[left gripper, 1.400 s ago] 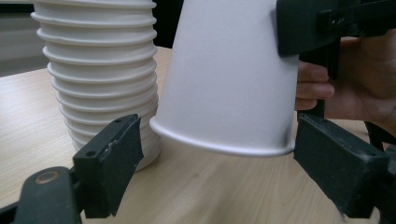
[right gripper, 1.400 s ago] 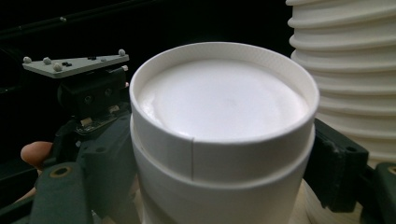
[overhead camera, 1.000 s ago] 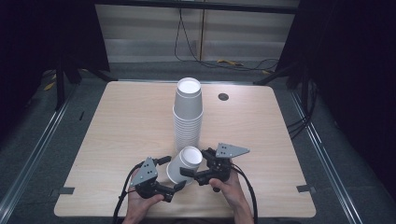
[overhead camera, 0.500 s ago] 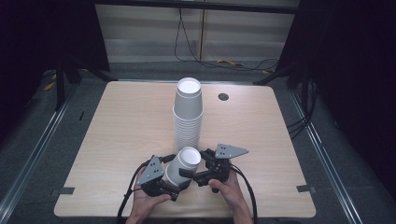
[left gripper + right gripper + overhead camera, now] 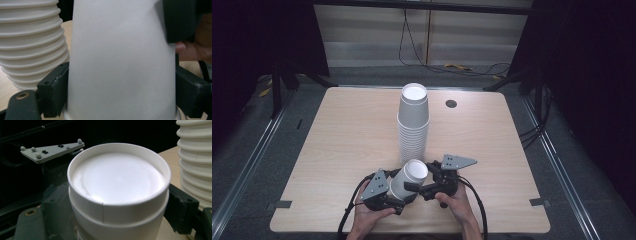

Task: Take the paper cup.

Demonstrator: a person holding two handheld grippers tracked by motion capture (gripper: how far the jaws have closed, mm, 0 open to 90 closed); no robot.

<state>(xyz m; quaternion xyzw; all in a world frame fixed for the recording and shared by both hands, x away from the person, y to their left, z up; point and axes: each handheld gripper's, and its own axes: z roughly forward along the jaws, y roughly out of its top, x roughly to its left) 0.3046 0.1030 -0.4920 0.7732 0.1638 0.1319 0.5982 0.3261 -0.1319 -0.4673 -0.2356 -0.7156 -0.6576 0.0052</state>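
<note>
Gripping the nested white paper cups [image 5: 408, 179] at the near table edge, my left gripper [image 5: 398, 194] just closed on the body, right gripper [image 5: 418, 187] clamped at the rim; overtightening risks crushing them.

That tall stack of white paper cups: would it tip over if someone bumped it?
Probably: the stack of cups is tall and narrow on a small base. Thin paper suggests it is light and would slide or topple easily. Fallen cups, being round and tapered, would likely roll in arcs.

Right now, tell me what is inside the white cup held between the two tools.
In the right gripper view the cup looks empty: a smooth white interior. Its rim sits inside a second rim, so cups are nested; the outer one's inside is covered.
</note>
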